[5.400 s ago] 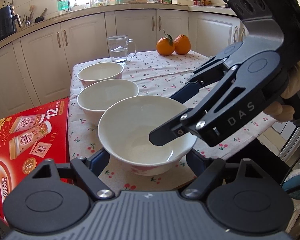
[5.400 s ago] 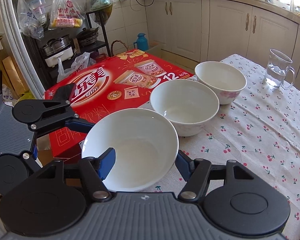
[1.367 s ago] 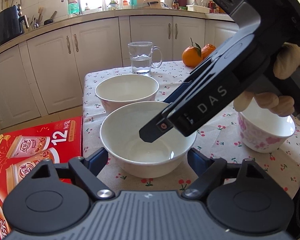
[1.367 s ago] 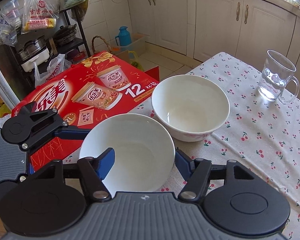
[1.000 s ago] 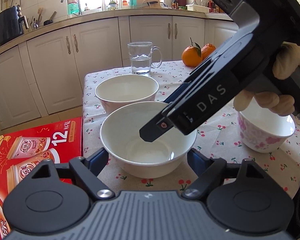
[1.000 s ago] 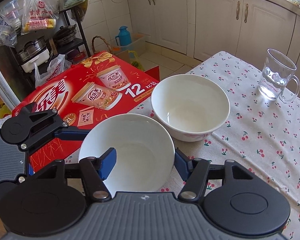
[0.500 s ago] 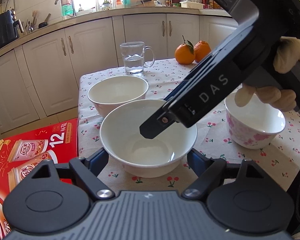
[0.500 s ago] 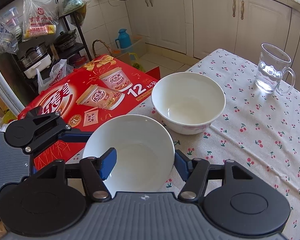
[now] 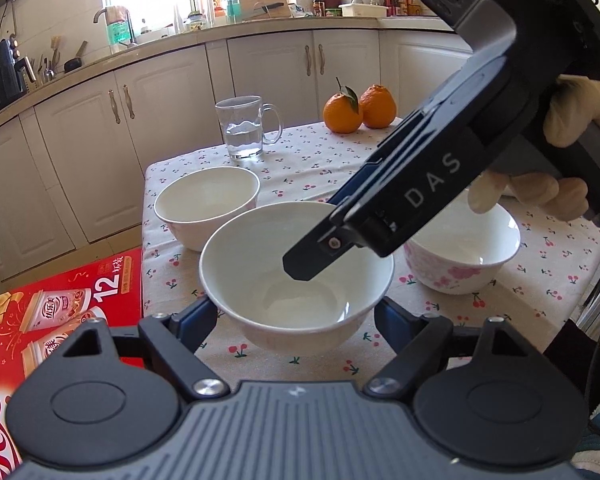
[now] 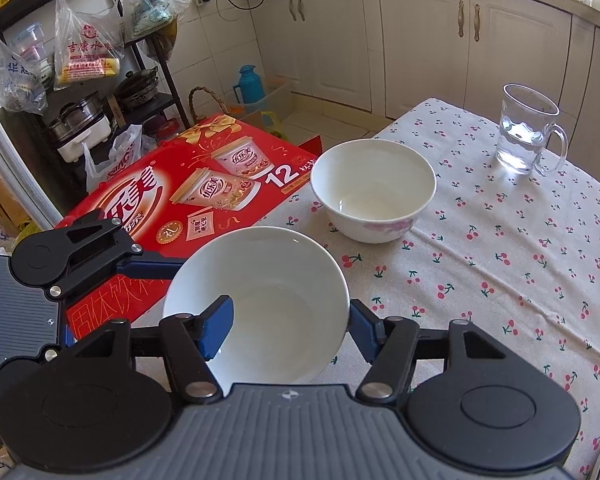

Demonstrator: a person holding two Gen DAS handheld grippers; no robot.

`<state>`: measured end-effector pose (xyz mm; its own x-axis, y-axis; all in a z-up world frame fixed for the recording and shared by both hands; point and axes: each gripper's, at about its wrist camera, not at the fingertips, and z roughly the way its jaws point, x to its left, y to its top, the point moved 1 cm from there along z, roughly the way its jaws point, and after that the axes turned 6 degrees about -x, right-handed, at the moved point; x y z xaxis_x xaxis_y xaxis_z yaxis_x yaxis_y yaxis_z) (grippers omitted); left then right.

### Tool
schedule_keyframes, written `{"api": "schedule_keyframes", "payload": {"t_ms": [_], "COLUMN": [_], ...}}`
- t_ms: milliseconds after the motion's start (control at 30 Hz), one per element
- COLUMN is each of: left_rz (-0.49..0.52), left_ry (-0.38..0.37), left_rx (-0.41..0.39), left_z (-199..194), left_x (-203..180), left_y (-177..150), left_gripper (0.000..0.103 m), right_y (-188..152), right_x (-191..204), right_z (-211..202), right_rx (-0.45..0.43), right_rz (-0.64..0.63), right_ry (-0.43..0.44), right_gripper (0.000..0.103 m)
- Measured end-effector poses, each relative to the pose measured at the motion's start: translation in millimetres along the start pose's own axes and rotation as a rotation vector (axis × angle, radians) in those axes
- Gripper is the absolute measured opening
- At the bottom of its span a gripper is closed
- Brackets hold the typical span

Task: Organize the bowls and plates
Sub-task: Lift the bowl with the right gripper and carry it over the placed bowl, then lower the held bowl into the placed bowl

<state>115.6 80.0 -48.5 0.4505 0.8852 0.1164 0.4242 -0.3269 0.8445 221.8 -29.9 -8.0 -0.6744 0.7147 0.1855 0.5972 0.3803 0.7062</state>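
A plain white bowl (image 9: 296,280) is gripped from two sides above the near edge of a table (image 9: 332,168) spread with a cherry-print cloth. The left gripper (image 9: 296,318) has its jaws set partly open around the bowl's outer wall, one blue pad on each flank. The right gripper (image 10: 290,326) is clamped on the rim, one pad inside the bowl and the other outside, its jaws narrowed on the thin wall. Seen from the left wrist, the right gripper's black body crosses over the bowl, held by a gloved hand (image 9: 556,152). A second white bowl (image 9: 207,204) stands on the cloth just behind the held one. A third bowl with a pink flower pattern (image 9: 462,248) stands to its right. Farther back are a glass mug of water (image 9: 246,128) and two oranges (image 9: 358,110). A red drinks carton (image 10: 196,196) lies beside the table.
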Motion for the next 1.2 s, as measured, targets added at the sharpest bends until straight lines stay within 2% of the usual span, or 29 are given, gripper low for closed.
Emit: {"api": "schedule_keyframes", "payload": {"t_ms": [600, 833, 1200], "left_rz": [0.058, 0.107, 0.126], "left_ry": [-0.026, -0.051, -0.121], "left_rx": [-0.017, -0.042, -0.056], "left_z": [-26.0, -21.8, 2.3], "left_x": [-45.8, -67.4, -92.8], "left_y": [21.6, 36.5, 51.6], "left_gripper": [0.085, 0.085, 0.085], "right_y": [-27.7, -37.7, -52.8], "right_x": [-1.4, -14.3, -43.7], "right_z": [-60.6, -88.6, -118.8], "right_rx": [-0.067, -0.107, -0.142], "right_rz": [0.012, 0.031, 0.08], "right_ry": [-0.005, -0.033, -0.103], "right_gripper": [0.068, 0.068, 0.068]}}
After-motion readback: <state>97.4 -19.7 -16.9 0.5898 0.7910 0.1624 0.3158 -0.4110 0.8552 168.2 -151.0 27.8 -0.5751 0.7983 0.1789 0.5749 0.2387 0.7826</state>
